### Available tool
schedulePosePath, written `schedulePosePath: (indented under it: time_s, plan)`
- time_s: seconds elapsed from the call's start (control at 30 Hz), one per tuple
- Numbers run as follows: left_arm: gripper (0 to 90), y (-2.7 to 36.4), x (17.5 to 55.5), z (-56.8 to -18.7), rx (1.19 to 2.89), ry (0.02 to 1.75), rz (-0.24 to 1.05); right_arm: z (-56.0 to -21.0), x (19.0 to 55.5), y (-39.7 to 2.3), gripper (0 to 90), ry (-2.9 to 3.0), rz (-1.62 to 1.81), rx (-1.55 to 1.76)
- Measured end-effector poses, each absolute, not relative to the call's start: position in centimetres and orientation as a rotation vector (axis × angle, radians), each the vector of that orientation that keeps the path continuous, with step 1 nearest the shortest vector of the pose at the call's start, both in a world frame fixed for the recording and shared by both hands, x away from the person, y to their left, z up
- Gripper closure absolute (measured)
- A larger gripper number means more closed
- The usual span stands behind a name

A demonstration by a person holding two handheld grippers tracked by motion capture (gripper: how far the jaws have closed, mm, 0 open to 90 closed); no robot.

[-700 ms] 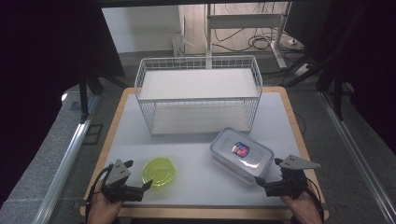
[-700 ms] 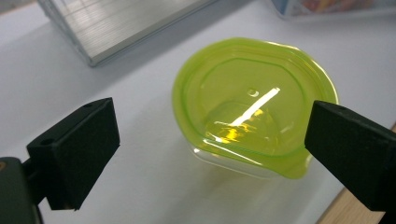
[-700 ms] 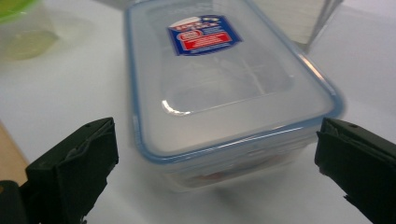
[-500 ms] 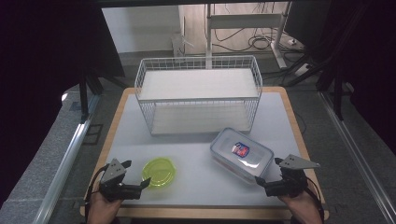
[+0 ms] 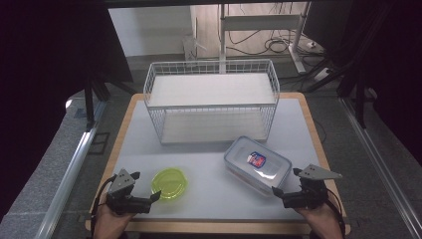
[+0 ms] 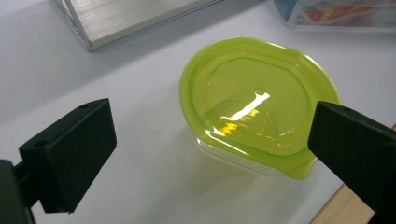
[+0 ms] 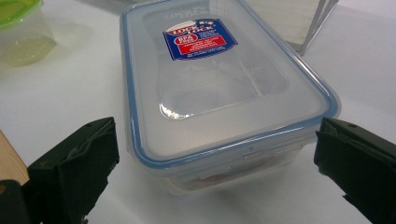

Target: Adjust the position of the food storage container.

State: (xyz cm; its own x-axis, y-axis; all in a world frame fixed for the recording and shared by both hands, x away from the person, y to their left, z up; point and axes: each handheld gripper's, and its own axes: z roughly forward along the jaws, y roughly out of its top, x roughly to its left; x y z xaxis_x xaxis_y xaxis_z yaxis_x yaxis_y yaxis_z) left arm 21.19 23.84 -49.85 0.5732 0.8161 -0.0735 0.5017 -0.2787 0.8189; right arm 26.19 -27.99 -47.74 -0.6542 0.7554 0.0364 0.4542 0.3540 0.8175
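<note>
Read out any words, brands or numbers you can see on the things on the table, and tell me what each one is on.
"LOCK & LOCK": embossed, faint, along the far edge of the clear container's lid, just above the sticker; my best reading.
Blue and red sticker on that lid: it carries print, but too small and blurred to read.
Green-lidded tub: no text visible.
White wire basket: no text visible.

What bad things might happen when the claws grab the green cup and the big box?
The green-lidded cup looks light, so the open left gripper might nudge it sideways rather than catch it. The clear box is nearly as wide as the open right gripper, so a jaw could bump its rim. Both sit near the table front edge.
</note>
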Motion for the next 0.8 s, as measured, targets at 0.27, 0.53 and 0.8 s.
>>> schedulePosePath:
  time_s: [0.27, 0.53, 0.8]
  plan:
    - [16.6, 23.5, 20.7, -48.7, 1.915, 0.998, 0.485, -47.7, 26.1, -28.0, 1.0, 2.27, 1.188, 1.059]
    - [48.2, 21.9, 20.7, -47.6, 1.918, 0.929, 0.445, -47.3, 26.0, -28.3, 3.0, 2.222, 1.206, 1.065]
    - [76.9, 19.2, 21.4, -47.2, 1.922, 0.872, 0.346, -47.4, 26.0, -28.2, 4.0, 2.224, 1.211, 1.072]
